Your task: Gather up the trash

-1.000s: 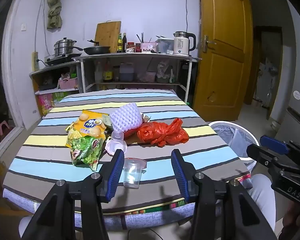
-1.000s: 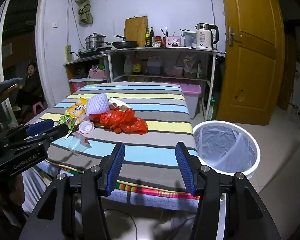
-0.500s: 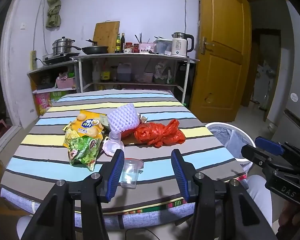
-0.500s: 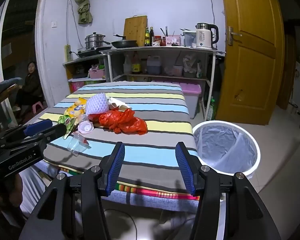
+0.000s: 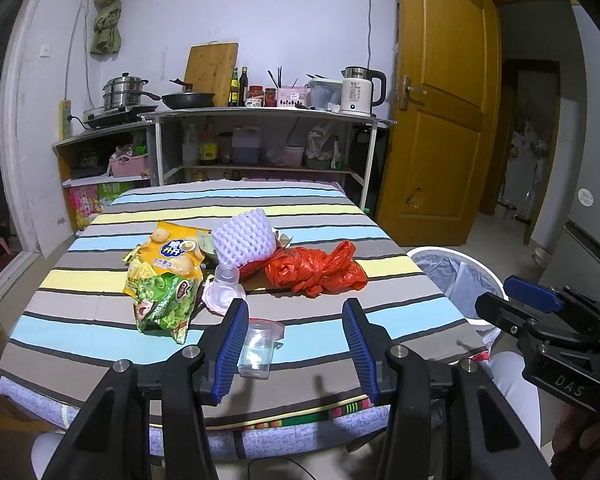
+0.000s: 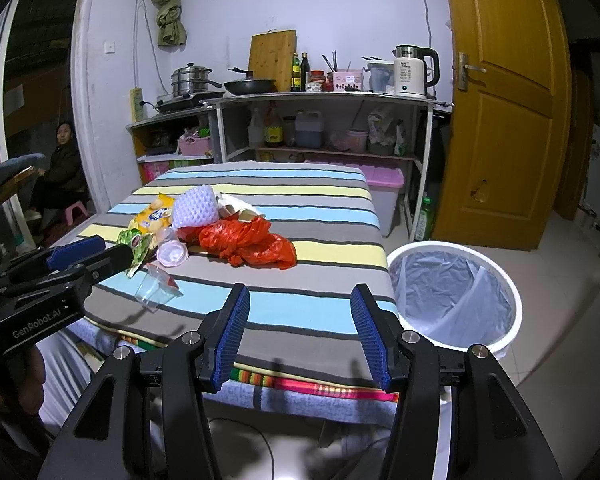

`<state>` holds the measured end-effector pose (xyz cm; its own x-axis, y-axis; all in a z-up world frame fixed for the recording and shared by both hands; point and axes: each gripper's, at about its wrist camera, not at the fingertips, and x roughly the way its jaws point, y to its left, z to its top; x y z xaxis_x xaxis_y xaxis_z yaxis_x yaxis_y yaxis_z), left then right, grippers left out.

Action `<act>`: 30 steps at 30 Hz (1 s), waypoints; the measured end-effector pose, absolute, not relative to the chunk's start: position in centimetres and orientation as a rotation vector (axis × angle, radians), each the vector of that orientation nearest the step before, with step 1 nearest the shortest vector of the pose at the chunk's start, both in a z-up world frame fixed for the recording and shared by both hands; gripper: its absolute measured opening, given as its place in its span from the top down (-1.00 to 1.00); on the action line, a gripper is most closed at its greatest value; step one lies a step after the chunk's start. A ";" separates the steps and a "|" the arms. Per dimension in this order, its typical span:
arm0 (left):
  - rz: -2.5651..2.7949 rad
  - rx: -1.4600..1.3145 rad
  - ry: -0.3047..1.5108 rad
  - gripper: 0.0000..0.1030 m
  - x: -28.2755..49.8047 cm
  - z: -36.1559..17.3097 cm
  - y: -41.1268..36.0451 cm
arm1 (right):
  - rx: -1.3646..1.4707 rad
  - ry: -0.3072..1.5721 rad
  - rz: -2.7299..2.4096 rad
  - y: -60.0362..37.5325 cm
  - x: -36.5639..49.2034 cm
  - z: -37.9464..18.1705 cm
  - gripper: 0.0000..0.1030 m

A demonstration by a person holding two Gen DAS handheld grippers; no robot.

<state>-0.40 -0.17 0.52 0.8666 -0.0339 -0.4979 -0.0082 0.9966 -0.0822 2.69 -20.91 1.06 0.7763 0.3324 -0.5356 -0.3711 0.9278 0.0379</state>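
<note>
A heap of trash lies on the striped table (image 5: 100,336): a red plastic bag (image 5: 316,270), a white foam net (image 5: 244,236), a yellow chip bag (image 5: 172,252), a green snack bag (image 5: 164,300) and a small lidded cup (image 5: 226,288). A clear plastic cup (image 5: 260,348) lies on its side nearest me, just beyond my open left gripper (image 5: 296,312) and close to its left finger. Nothing is held. My right gripper (image 6: 300,300) stands open over the table's near right edge, with the red bag (image 6: 248,244) ahead to its left. A white lined bin (image 6: 456,292) stands on the floor to the right.
Shelves with pans, bottles and a kettle (image 5: 360,90) line the back wall. An orange door (image 5: 440,120) stands at the right. A person (image 6: 60,160) sits at the far left. A pink-lidded box (image 6: 384,196) rests behind the table.
</note>
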 end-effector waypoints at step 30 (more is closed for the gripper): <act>-0.034 -0.088 0.525 0.06 -0.4 0.5 -0.4 | -0.076 0.568 0.383 -20.3 2.6 1.0 -0.04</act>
<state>-0.40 -0.41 0.52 0.8650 -0.0545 -0.4988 0.0094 0.9957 -0.0925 2.61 -20.28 1.04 0.7746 0.3326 -0.5380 -0.3739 0.9268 0.0347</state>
